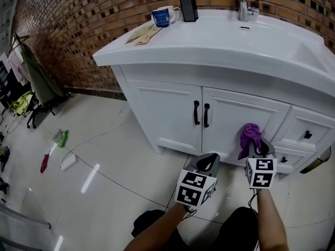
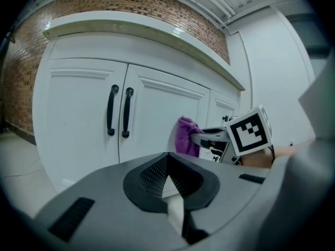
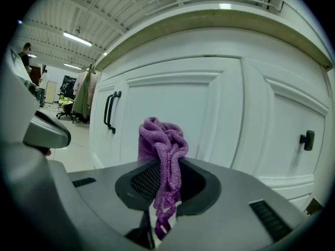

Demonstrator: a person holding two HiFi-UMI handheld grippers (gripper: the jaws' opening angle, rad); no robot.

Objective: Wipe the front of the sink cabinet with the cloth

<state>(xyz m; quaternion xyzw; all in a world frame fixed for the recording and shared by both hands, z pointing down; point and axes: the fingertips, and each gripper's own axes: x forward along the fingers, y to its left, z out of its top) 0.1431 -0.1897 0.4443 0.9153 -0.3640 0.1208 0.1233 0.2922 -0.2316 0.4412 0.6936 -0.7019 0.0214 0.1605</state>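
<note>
Faces the white cabinet (image 1: 230, 114) with a claw in each hand. Grips a purple cloth (image 3: 162, 140) in the right claw (image 3: 165, 179), clenched tight on it: most of the cloth bunched above the tips, a thin tail hanging down between the jaws. Holds the bunch up against the right-hand door, right of the two black handles (image 1: 201, 113) and left of the drawers (image 1: 308, 135); touching the panel or just off it, hard to tell. Carries the left claw (image 2: 168, 174) lower and to the left, clenched on nothing, aimed at the doors, apart from cloth and cabinet. Above, on the desk (image 1: 225, 41) beside the basin: a blue mug (image 1: 163, 17).
</note>
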